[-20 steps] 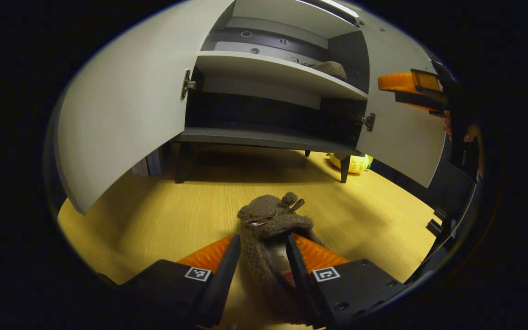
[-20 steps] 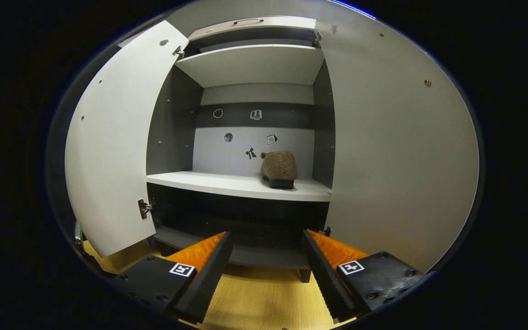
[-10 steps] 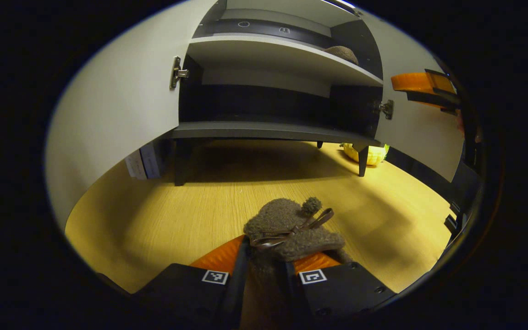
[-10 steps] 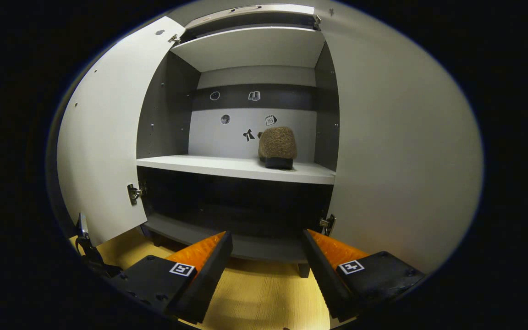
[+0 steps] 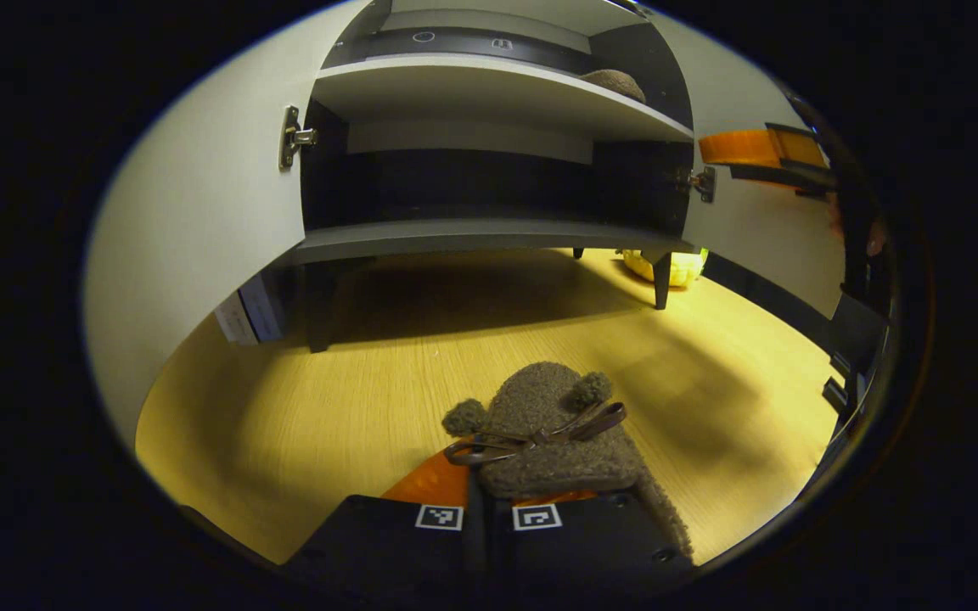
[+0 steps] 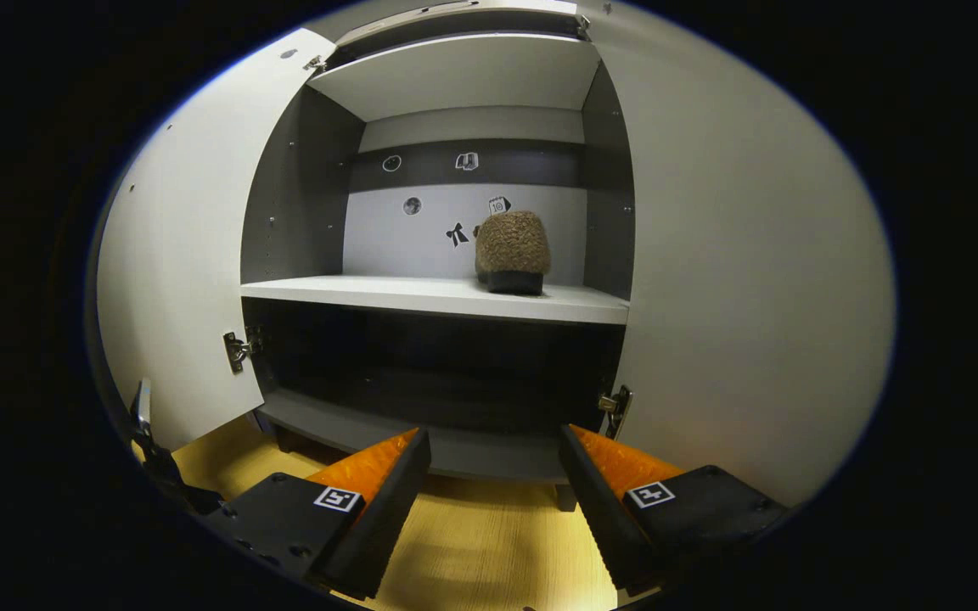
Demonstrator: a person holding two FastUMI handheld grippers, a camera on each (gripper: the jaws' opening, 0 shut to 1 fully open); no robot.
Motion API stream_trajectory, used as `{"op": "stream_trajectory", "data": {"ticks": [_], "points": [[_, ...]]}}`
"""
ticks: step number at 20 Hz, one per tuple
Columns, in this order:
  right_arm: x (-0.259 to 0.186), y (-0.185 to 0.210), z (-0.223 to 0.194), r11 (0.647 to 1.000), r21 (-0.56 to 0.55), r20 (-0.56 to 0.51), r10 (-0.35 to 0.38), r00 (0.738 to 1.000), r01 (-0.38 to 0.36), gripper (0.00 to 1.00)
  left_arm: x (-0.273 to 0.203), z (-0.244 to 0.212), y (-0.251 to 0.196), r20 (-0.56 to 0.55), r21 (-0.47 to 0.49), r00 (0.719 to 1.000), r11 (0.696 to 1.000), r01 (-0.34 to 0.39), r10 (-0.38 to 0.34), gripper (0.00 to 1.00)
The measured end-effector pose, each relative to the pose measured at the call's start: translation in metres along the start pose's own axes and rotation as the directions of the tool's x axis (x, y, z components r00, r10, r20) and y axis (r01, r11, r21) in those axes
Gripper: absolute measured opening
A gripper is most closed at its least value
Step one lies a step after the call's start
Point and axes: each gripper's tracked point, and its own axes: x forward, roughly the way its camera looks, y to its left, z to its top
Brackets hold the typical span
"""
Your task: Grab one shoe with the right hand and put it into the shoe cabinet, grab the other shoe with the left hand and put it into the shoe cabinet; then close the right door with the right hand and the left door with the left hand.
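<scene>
Pinching the fuzzy shoe (image 5: 553, 441) low over the floor (image 5: 353, 382), the left gripper (image 5: 489, 518) faces the cabinet (image 5: 489, 233) at 12 o'clock. It should lift the shoe level onto the shelf (image 6: 434, 297), left of its mate (image 6: 512, 255). The right gripper (image 6: 493, 484) hangs spread and empty.

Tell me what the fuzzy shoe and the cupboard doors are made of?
The shoe looks like curly brown fleece or wool, with pom-poms and a thin bow that may be leather. The doors look like smooth, matte grey-white coated board; what lies under the coating cannot be told.
</scene>
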Motion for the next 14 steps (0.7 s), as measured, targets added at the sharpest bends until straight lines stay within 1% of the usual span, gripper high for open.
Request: {"op": "stream_trajectory", "data": {"ticks": [3,6,8,10,12,14], "points": [[-0.004,0.008,0.008,1.000,0.003,0.000,0.015,1.000,-0.015,0.98,-0.030,0.043,-0.005,0.053,-0.004,0.999,1.000,-0.008,0.008,0.07],[-0.010,0.016,0.017,0.999,-0.019,-0.007,0.032,0.999,-0.032,0.98,-0.062,0.104,-0.013,0.114,-0.028,0.993,1.000,0.005,-0.002,0.07],[-0.015,0.022,0.024,0.998,-0.046,-0.015,0.049,0.999,-0.049,0.98,-0.083,0.150,-0.013,0.161,-0.024,0.987,1.000,-0.003,0.007,0.07],[-0.018,0.028,0.035,0.996,-0.058,-0.017,0.067,0.998,-0.068,0.97,-0.099,0.199,-0.008,0.229,0.005,0.973,0.999,-0.034,0.032,0.07],[-0.021,0.039,0.047,0.993,-0.054,-0.015,0.107,0.994,-0.108,0.98,-0.112,0.256,-0.006,0.297,0.035,0.954,0.998,-0.057,0.044,0.07],[-0.024,0.042,0.059,0.990,-0.052,-0.015,0.133,0.991,-0.134,0.99,-0.118,0.304,-0.006,0.343,0.040,0.938,0.997,-0.070,0.052,0.07]]}}
